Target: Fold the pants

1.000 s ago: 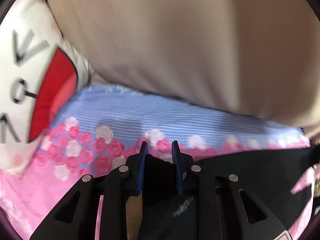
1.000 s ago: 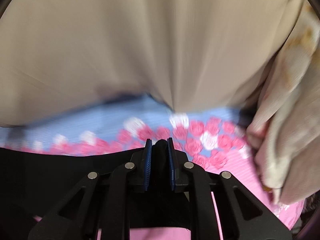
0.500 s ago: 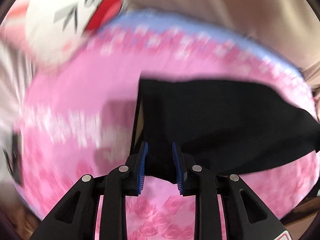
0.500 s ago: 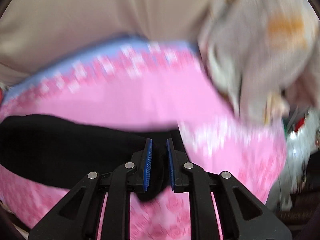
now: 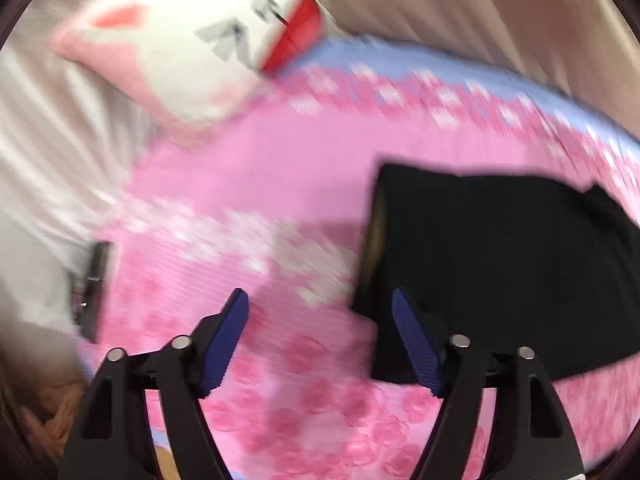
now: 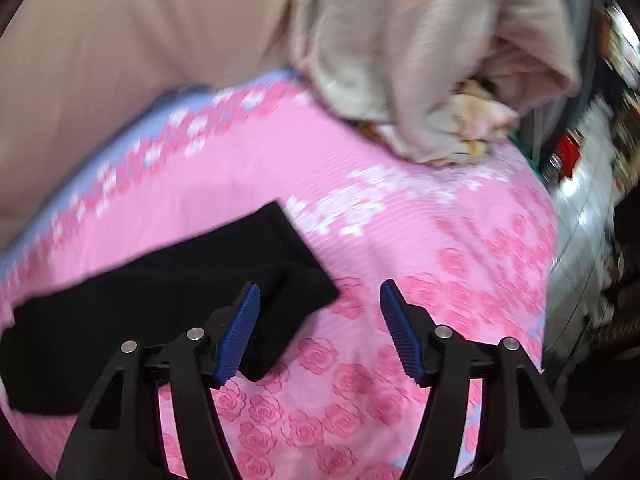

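On the pink rose bedspread, I am opening both hand-held grippers over the black pants.
Left hand-held gripper and right hand-held gripper are spreading, pinching nothing; only the left view is showing a white pillow, the right a beige blanket.

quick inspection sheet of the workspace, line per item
surface: pink rose-print bedsheet with a blue border
job's things: black pants lying folded flat on the sheet
clutter: white printed pillow; beige bundled blanket; dark flat object at the sheet's edge, too blurred to identify
grippers: left tool and right tool both opening, nothing pinched; pants edge beside one pad of each
cables: nothing seen
surroundings: beige curtain behind the bed
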Demonstrator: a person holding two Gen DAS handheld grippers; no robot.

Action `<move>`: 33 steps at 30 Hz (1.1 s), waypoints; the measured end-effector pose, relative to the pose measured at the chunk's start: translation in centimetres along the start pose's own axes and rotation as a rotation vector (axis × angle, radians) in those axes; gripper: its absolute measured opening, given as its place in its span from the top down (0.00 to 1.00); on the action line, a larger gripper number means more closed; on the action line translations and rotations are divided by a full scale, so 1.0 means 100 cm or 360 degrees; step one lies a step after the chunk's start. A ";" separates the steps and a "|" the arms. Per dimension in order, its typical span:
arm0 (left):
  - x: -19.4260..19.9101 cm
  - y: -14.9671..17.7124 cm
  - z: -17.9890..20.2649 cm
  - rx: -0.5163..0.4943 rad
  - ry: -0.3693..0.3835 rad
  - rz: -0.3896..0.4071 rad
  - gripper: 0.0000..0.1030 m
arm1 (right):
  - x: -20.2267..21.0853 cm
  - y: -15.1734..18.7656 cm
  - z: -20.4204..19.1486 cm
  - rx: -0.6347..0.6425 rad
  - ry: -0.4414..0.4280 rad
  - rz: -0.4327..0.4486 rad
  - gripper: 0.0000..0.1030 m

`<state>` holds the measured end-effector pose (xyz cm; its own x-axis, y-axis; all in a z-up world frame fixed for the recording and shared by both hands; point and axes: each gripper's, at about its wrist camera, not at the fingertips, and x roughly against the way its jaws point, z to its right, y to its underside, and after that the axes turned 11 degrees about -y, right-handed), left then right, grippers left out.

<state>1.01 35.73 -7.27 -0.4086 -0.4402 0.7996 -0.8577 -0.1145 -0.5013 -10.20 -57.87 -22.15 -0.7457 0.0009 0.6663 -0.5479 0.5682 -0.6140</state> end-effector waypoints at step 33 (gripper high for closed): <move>0.001 0.002 0.200 -0.0240 0.0002 -0.0157 0.29 | -0.078 -0.009 -0.035 0.0080 0.0011 -0.0218 0.51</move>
<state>7.06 17.83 -13.88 -0.3204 -0.4321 0.8430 -0.9307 -0.0222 -0.3651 -2.57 -55.49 -25.26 -0.6600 -0.0678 0.7482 -0.6628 0.5215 -0.5374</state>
